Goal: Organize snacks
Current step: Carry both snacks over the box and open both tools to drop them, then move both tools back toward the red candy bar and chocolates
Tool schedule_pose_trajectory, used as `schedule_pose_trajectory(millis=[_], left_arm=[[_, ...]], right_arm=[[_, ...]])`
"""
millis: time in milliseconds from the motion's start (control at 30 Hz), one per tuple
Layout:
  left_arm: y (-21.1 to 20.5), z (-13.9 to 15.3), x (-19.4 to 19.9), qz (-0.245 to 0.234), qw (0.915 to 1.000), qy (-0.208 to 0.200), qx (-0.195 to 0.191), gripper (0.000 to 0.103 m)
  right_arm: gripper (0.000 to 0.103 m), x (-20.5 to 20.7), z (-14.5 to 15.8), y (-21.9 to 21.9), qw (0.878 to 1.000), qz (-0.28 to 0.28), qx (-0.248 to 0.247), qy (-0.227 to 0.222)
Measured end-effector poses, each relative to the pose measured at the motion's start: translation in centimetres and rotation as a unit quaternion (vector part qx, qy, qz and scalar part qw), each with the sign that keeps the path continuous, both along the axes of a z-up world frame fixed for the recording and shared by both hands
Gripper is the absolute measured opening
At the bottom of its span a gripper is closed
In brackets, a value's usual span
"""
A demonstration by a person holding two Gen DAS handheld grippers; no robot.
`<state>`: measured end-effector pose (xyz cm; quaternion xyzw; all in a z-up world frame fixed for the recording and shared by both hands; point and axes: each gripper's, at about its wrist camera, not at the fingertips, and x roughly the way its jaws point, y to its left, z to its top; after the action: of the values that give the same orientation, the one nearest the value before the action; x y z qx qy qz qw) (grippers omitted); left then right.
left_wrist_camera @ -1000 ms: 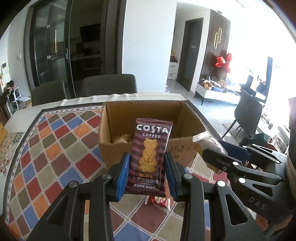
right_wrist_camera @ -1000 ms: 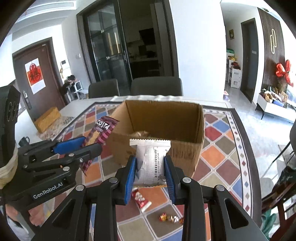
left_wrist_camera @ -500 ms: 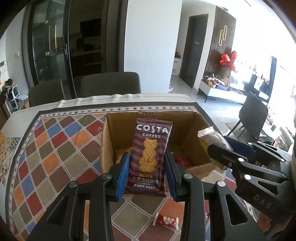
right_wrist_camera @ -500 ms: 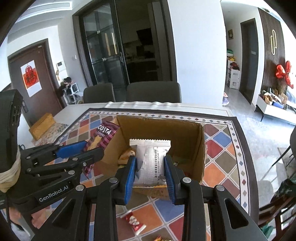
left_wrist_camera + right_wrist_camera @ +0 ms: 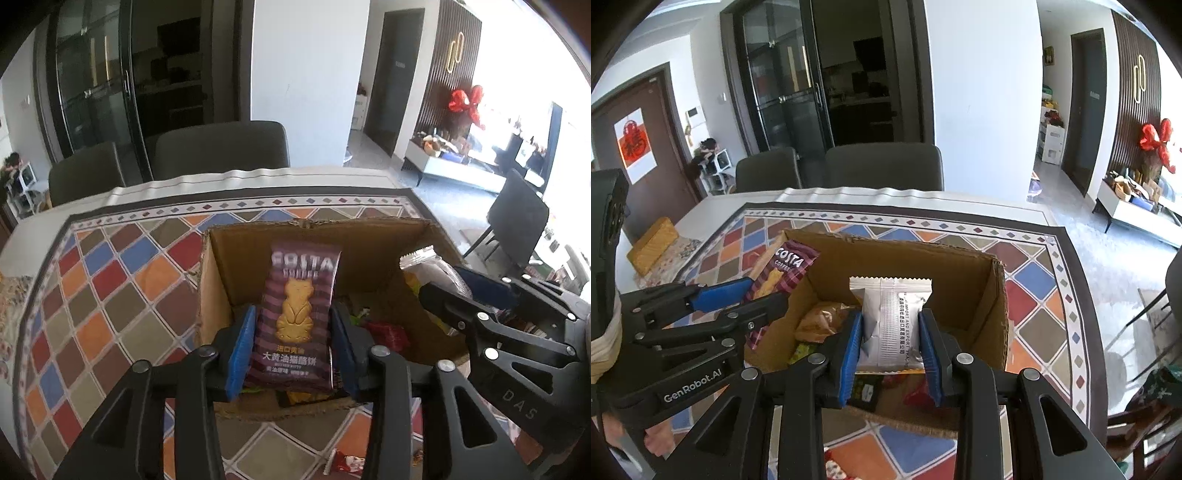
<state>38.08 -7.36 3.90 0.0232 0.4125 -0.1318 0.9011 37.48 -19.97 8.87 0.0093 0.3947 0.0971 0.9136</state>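
An open cardboard box [image 5: 369, 236] stands on the chequered tablecloth with several snack packs in it. My left gripper [image 5: 293, 314] hangs over the box's near left part. Its jaws are opening, and the purple Costa biscuit packet [image 5: 295, 295] stands upright between the pads, its top blurred; the pads look just off its edges. My right gripper [image 5: 890, 317] is shut on a silver packet [image 5: 890, 314] above the box's middle. The right wrist view shows the left gripper [image 5: 764, 291] and purple packet [image 5: 790, 262] at the box's [image 5: 923, 266] left wall.
A red wrapped snack [image 5: 347, 463] lies on the tablecloth [image 5: 110, 295] in front of the box. Two dark chairs [image 5: 221, 147] stand at the table's far side. A yellow box [image 5: 652, 245] sits on the far left. A tan pack [image 5: 820, 321] lies inside the box.
Both grippers have moved forward from in front of the box to over its opening, carrying their packets. The left jaws have spread a little around the purple packet.
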Motion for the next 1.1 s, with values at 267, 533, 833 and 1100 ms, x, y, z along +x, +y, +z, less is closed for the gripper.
schedule_pose_trajectory(millis=[267, 533, 833, 1100], left_arm=[[0.2, 0.8, -2.3, -0.002, 0.9995, -0.028, 0.013, 0.053], [-0.2, 2.0, -6.1, -0.023, 0.9988, -0.044, 0.000, 0.054], [-0.4, 1.6, -9.8, -0.038, 0.9982, -0.046, -0.003, 0.057], [-0.8, 0.1, -12.2, -0.056, 0.9978, -0.035, 0.009, 0.061]], right_arm=[[0.044, -1.3, -0.1, -0.5, 1.000, -0.020, -0.015, -0.005], [0.048, -5.1, 1.0, -0.9, 0.999, -0.019, 0.000, -0.025], [0.053, -9.0, 1.2, -1.6, 0.999, -0.029, -0.004, -0.042], [0.053, -11.7, -0.3, -1.8, 0.999, -0.032, -0.005, -0.030]])
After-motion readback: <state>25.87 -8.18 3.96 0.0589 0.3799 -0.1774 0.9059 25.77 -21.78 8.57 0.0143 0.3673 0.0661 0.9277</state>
